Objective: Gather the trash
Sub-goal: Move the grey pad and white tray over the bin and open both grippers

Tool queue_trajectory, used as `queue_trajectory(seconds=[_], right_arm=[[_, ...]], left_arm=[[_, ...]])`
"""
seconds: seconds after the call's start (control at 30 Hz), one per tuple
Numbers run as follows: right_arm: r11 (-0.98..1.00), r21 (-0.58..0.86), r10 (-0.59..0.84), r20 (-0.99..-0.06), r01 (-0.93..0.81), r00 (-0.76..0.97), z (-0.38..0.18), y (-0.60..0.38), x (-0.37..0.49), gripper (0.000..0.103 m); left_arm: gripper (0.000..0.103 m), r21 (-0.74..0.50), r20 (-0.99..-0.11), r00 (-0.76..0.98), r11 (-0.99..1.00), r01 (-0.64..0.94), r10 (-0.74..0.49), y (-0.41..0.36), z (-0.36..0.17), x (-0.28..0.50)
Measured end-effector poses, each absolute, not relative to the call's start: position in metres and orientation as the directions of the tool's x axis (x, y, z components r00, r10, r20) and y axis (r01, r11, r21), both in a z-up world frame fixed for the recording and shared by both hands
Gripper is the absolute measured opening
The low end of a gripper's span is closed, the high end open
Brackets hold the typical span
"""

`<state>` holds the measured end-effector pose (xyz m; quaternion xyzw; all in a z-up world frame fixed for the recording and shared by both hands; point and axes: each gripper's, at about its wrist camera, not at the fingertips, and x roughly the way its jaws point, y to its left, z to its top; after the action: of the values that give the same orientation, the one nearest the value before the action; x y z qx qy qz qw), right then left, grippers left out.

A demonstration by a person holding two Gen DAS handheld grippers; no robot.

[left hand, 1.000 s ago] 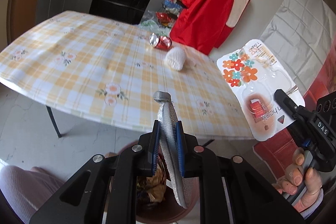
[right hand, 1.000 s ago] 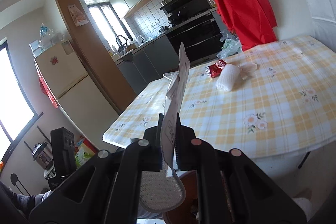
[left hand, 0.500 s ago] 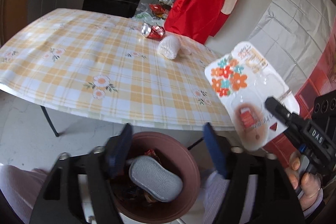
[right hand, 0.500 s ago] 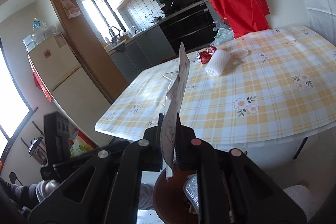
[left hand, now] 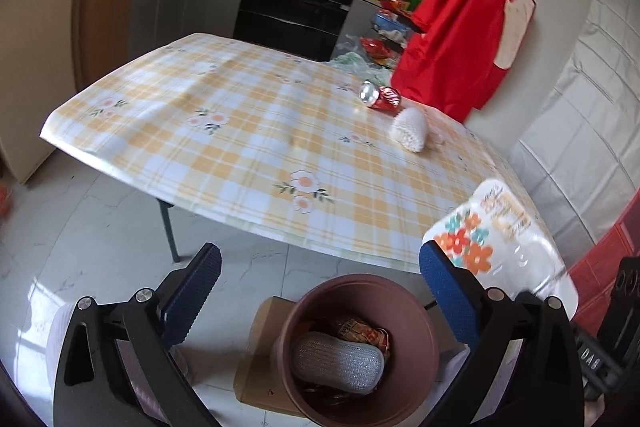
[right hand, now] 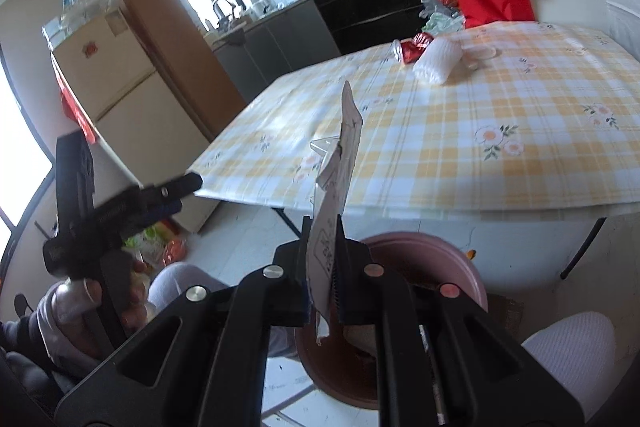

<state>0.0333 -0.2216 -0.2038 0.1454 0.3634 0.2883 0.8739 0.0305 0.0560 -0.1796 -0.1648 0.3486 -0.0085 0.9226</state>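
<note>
A brown bin (left hand: 298, 311) stands on the floor under the table's near edge, with a grey scouring pad (left hand: 336, 363) lying on wrappers inside. My left gripper (left hand: 320, 255) hovers above it, its jaws opening wide with nothing between them. My right gripper (right hand: 324, 239) is shut on a flowered blister pack (right hand: 340, 163), held upright over the bin's rim (right hand: 440, 247). The same blister pack (left hand: 500, 239) shows at the right of the left wrist view. A crushed red can (left hand: 380, 95) and a white foam net (left hand: 410, 129) lie on the far right of the table (left hand: 260, 147).
A flat cardboard piece (left hand: 260, 347) lies under the bin. A red garment (left hand: 460, 39) hangs beyond the table. Dark kitchen units (left hand: 296, 15) line the back wall. A black table leg (left hand: 168, 231) stands left of the bin, and a person's knees flank it.
My left gripper opened and the grey pad dropped from it into the bin. The right gripper sank toward the bin with the blister pack still clamped.
</note>
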Motion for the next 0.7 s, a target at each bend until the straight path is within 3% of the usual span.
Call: queue_trajectory(seconds=[0.4, 0.6, 0.67, 0.7], right_arm=[[0.790, 0.451, 0.610, -0.641, -0.416, 0.465, -0.229, -0.200, 0.027, 0.016], [0.797, 0.440, 0.601, -0.647, -0.415, 0.469, -0.230, -0.198, 0.027, 0.054], [0.815, 0.424, 0.577, -0.650, -0.394, 0.494, -0.229, -0.200, 0.026, 0.079], [0.821, 0.421, 0.569, -0.649, -0.385, 0.505, -0.228, -0.201, 0.026, 0.083]], left_arm=[[0.097, -0.311, -0.632, 0.768, 0.942, -0.130, -0.103, 0.067, -0.181, 0.020], [0.097, -0.321, -0.651, 0.749, 0.938, -0.127, -0.121, 0.068, -0.188, 0.023], [0.097, -0.318, -0.652, 0.750, 0.939, -0.129, -0.117, 0.067, -0.188, 0.023], [0.097, -0.315, -0.651, 0.751, 0.940, -0.130, -0.114, 0.067, -0.188, 0.022]])
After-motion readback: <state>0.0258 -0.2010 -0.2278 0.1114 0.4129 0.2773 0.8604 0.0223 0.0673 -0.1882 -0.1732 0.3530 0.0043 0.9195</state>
